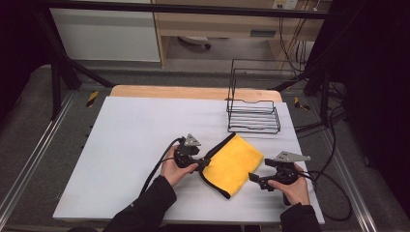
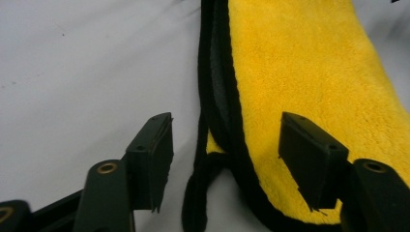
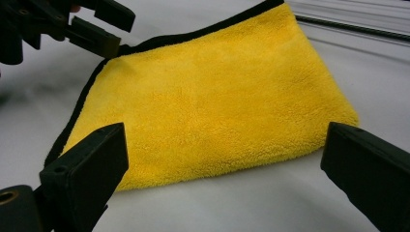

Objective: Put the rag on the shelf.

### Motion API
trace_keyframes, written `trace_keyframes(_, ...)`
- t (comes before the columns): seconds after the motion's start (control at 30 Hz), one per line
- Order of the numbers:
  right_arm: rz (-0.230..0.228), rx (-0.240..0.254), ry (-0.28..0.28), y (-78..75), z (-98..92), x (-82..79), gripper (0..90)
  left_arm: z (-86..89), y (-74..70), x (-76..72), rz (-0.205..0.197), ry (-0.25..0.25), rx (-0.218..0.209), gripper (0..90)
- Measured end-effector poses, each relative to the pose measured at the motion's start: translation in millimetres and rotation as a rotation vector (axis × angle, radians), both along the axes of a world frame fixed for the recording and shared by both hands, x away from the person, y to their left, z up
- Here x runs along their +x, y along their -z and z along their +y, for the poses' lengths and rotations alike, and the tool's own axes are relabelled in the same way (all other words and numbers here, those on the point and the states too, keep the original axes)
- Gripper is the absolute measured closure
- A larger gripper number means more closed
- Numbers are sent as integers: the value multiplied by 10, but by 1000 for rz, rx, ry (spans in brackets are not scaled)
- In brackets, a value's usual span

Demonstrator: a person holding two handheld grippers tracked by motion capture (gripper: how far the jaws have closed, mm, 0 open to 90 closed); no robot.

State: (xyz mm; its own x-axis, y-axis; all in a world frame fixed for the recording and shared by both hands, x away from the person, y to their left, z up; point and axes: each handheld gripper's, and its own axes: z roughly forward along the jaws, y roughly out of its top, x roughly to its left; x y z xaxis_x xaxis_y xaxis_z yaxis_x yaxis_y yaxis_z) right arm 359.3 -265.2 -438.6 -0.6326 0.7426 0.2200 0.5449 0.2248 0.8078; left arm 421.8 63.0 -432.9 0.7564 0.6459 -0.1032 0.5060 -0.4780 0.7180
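**Both grippers at folded cloth, nothing gripped**

Yellow cloth (image 1: 235, 164), black-edged, lies folded flat on the table (image 1: 125, 145), at 7 o'clock from the wire rack (image 1: 253, 116). Left gripper (image 1: 205, 163) sits at the cloth's 9 o'clock corner; jaws part-open, straddling the black hem and its loop, pads not touching it. Right gripper (image 1: 253, 178) sits at the cloth's 4 o'clock edge, jaws wide apart just short of the cloth, holding nothing.

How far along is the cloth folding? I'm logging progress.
Done: the yellow cloth already lies folded on the table. In hand: the left tool straddles its black-trimmed edge, not yet pinching. The right tool waits open. Left: gripping, any further fold.
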Motion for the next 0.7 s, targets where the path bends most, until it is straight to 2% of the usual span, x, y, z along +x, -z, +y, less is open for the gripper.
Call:
trace_keyframes(0.1,-1,0,1,-1,-1,-1,34,-60,49,37,22,0,20,457)
trace_keyframes(0.2,1,2,1,-2,0,-4,34,-82,76,63,62,2,8,517)
trace_keyframes(0.6,1,-1,-3,6,15,6,34,-143,97,74,86,14,41,621)
trace_keyframes(0.7,4,1,-4,4,26,5,34,-168,81,84,106,33,52,685)
